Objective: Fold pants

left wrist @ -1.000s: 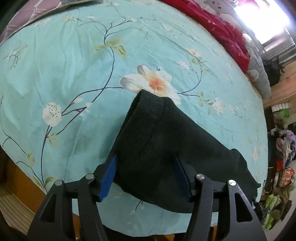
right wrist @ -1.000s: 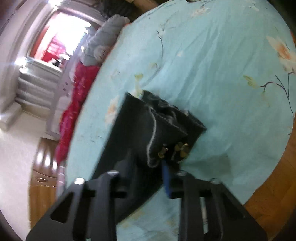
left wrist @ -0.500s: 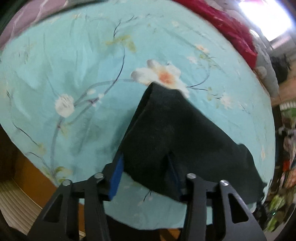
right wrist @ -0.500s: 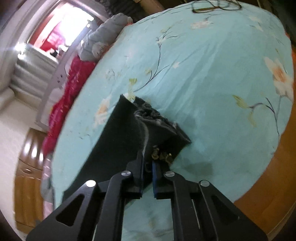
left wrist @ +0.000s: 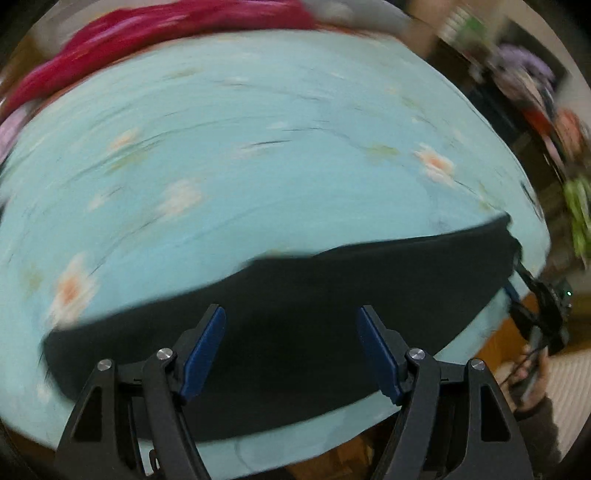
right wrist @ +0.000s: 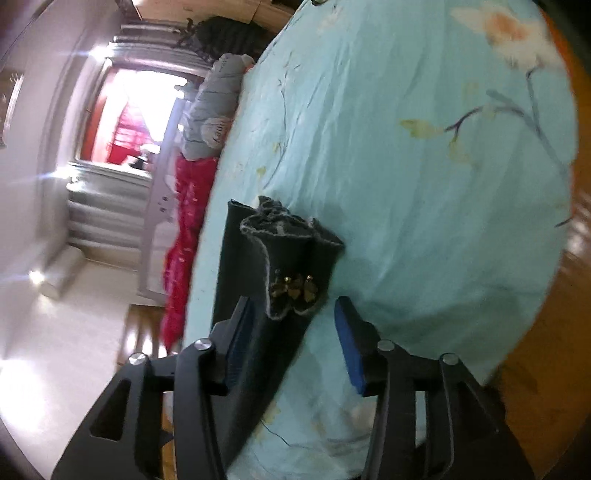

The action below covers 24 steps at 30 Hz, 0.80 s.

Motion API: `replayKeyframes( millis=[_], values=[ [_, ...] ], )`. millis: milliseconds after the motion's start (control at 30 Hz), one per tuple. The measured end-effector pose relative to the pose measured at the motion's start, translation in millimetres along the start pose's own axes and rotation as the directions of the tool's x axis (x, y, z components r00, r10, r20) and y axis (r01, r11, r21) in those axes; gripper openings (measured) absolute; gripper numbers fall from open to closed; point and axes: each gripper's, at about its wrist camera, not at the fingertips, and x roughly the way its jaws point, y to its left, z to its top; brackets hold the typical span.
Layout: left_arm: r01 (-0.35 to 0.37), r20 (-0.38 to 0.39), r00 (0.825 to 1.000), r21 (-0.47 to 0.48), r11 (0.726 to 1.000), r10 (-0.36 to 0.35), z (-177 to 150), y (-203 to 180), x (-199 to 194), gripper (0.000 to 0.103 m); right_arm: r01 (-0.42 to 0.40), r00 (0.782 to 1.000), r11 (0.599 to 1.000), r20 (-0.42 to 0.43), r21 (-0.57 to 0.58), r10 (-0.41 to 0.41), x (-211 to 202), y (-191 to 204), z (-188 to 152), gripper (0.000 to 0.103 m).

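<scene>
Dark folded pants (left wrist: pixel 406 280) lie as a long strip on the turquoise flowered bedsheet (left wrist: pixel 258 166), near its front edge. The left wrist view is blurred. My left gripper (left wrist: pixel 291 314) hovers over the middle of the strip; its jaws are opening wide and the pads press on nothing. In the right wrist view the waist end of the pants (right wrist: pixel 288 258), with small gold ornaments (right wrist: pixel 295 288), lies between the jaws of my right gripper (right wrist: pixel 293 306). Those jaws are opening too, and the right pad stands clear of the cloth.
A red quilt (left wrist: pixel 166 29) and a grey bundle (right wrist: pixel 214 118) lie along the bed's far side. The wooden bed frame (right wrist: pixel 535 350) runs just below the sheet's edge. A person's hand (left wrist: pixel 528 380) shows at the right. Cluttered shelves stand beyond the bed.
The left gripper let go of the folded pants end, swung sideways along the strip and rolled. The right gripper, shut on the waist before, has opened.
</scene>
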Motion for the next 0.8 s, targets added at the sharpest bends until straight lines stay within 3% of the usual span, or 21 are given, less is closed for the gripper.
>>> replayKeyframes(
  millis=[100, 167, 300, 433, 533, 667, 800],
  values=[
    [0.064, -0.05, 0.997, 0.075, 0.995, -0.06, 37.0, -69.2, 27.9, 0.074, -0.116, 0.993, 0.993, -0.021, -0.011, 0.116, 13.5, -1.8, -0.1, 0.05],
    [0.128, -0.1, 0.988, 0.105, 0.986, -0.118, 60.6, -114.2, 49.5, 0.074, -0.151, 0.988, 0.988, -0.029, -0.04, 0.15, 18.3, -0.5, -1.0, 0.048],
    [0.233, -0.189, 0.96, 0.119, 0.965, -0.208, 94.7, -190.6, 91.3, 0.074, -0.187, 0.982, 0.982, -0.025, -0.022, 0.187, 20.0, -19.2, -1.9, 0.022],
    [0.296, -0.266, 0.931, 0.143, 0.944, -0.251, 110.1, -250.7, 124.2, 0.074, -0.214, 0.975, 0.976, -0.061, -0.041, 0.211, 22.6, -17.8, -0.8, 0.026],
    [0.319, -0.292, 0.919, 0.158, 0.935, -0.264, 117.1, -273.0, 137.4, 0.074, -0.224, 0.972, 0.973, -0.089, -0.049, 0.219, 25.6, -12.6, 2.6, 0.033],
    [0.331, -0.329, 0.907, 0.17, 0.928, -0.264, 126.1, -297.3, 159.6, 0.076, -0.263, 0.962, 0.963, -0.091, -0.052, 0.258, 25.4, -16.1, 1.2, 0.034],
    [0.351, -0.398, 0.878, 0.161, 0.923, -0.265, 127.6, -314.8, 189.7, 0.081, -0.299, 0.952, 0.953, -0.085, -0.057, 0.294, 25.0, -19.5, -2.2, 0.034]
  ],
)
